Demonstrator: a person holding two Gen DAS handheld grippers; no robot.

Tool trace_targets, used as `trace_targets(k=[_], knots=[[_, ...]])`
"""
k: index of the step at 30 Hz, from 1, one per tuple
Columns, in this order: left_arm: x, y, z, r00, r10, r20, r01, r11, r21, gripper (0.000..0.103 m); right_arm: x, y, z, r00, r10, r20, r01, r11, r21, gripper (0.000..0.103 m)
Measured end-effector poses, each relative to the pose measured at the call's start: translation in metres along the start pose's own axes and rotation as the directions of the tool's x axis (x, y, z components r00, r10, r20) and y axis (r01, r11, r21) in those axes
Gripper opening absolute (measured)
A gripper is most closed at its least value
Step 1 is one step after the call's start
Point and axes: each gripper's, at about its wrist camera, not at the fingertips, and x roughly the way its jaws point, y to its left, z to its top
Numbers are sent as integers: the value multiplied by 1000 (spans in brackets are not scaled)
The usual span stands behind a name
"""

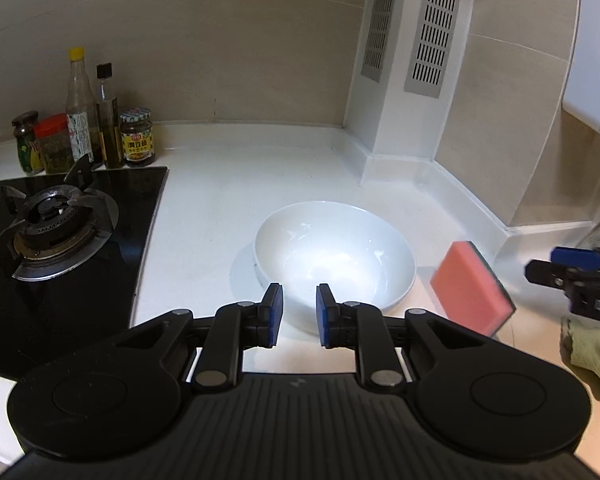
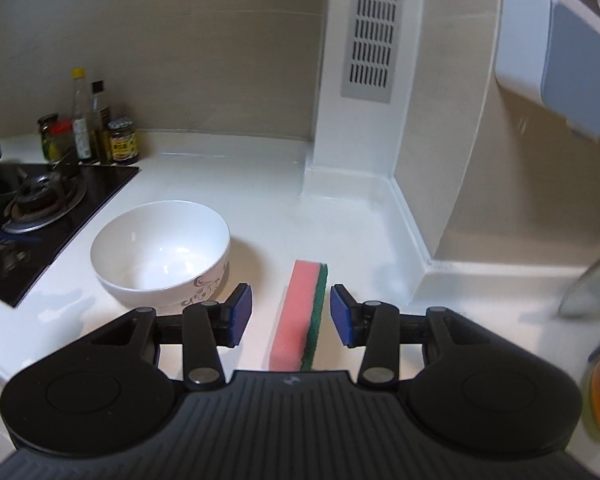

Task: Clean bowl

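A white bowl (image 1: 334, 258) stands upright and empty on the white counter (image 1: 228, 208); it also shows in the right wrist view (image 2: 160, 250), with a grey pattern on its side. A pink sponge with a green scouring side (image 2: 300, 316) stands on edge to the bowl's right, also in the left wrist view (image 1: 472, 288). My left gripper (image 1: 299, 314) is open at the bowl's near rim, not touching it. My right gripper (image 2: 291, 314) is open with the sponge between its fingers, and there are gaps on both sides. It also shows at the right edge of the left wrist view (image 1: 572, 270).
A black gas hob with a burner (image 1: 56, 232) lies left of the bowl. Several sauce bottles and jars (image 1: 88, 136) stand behind it by the wall. A white column with vents (image 1: 404, 80) rises at the back right. A green cloth (image 1: 592, 352) lies at the right.
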Motion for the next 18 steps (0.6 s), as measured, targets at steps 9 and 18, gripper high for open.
trace_targets(k=[9,18], knots=[[-2,-9,2,997,47,-67,-42,996,73,32,-6,-19,-7,1000,-1,23,-2,993,117,39],[-10,-17,-11,994,66,-87,-61,996,64,32,-22,-20,-21,1000,18,25,-21,989,144,39]])
